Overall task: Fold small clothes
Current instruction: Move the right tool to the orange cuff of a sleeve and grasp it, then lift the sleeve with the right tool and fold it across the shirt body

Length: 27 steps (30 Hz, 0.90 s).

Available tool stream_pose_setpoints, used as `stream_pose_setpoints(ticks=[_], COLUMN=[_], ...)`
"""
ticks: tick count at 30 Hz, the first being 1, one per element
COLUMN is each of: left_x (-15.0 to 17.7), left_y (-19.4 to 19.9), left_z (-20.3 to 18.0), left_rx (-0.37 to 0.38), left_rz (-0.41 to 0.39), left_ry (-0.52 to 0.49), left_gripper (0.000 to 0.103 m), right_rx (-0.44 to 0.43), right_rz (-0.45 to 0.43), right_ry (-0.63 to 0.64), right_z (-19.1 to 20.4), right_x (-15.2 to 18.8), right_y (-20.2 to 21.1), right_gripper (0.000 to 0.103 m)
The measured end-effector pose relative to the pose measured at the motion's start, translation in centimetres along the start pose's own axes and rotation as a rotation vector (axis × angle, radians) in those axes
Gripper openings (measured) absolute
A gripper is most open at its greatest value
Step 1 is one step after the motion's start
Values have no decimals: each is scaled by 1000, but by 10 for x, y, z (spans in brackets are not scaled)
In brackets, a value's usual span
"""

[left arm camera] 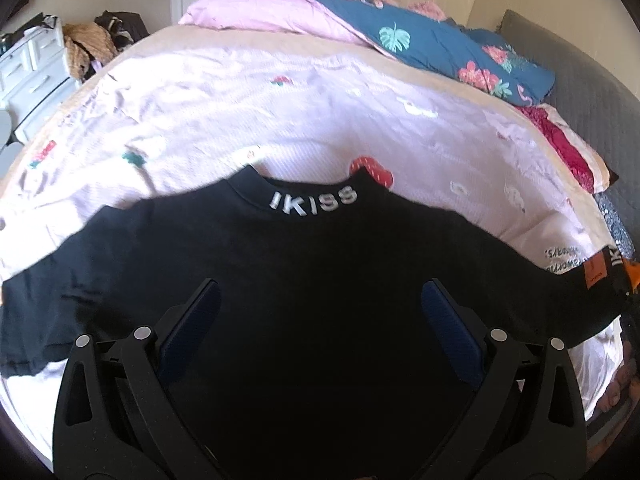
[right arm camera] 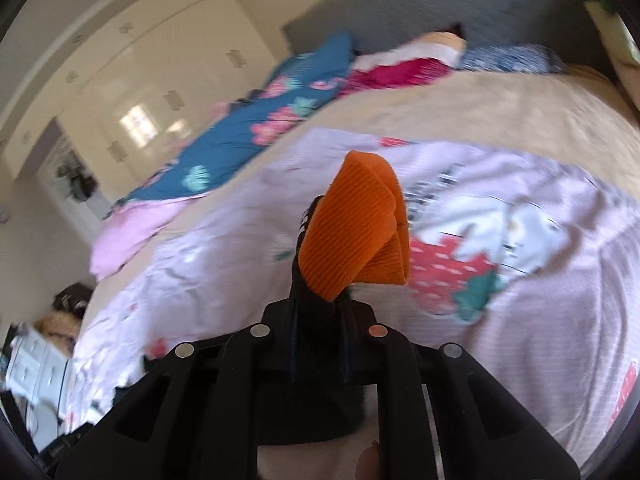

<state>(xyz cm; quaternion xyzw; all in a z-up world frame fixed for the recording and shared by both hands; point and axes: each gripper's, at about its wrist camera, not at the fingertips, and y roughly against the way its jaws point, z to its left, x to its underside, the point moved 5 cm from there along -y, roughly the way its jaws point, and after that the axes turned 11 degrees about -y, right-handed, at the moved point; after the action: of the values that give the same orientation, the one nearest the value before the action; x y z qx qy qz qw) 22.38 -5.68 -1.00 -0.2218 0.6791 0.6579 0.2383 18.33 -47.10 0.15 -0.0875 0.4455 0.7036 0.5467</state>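
A small black top (left arm camera: 280,264) with "IKISS" on its collar lies spread on the pink strawberry-print sheet (left arm camera: 248,112). My left gripper (left arm camera: 320,300) is open above the top's body, its blue-padded fingers (left arm camera: 192,320) wide apart and holding nothing. The top's right sleeve runs to the right edge of the left wrist view, where its orange cuff (left arm camera: 632,272) shows. My right gripper (right arm camera: 320,304) is shut on that sleeve end; the orange ribbed cuff (right arm camera: 360,224) sticks up past the fingertips, lifted above the sheet (right arm camera: 520,320).
A blue floral quilt (left arm camera: 440,44) and a pink blanket (left arm camera: 260,12) lie piled at the far side of the bed. A grey headboard (left arm camera: 580,92) is at the right. White drawers (left arm camera: 28,68) with piled clothes stand off the left side. Wardrobes stand behind.
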Motion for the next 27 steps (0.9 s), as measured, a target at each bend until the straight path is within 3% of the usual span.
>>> stream_pose_setpoints(ticks=[16,27], left_x=[-1,12], left_y=[33,35], left_z=[50,103], left_rx=[61,146], left_rz=[-48,-52], left_ry=[135,291], left_gripper=[94,94], right_rx=[-193,-302], right_rz=[62,152], right_ry=[248,410], right_z=[127,206], right_x=[47,114], right_y=[16,17], right_gripper=[13,13])
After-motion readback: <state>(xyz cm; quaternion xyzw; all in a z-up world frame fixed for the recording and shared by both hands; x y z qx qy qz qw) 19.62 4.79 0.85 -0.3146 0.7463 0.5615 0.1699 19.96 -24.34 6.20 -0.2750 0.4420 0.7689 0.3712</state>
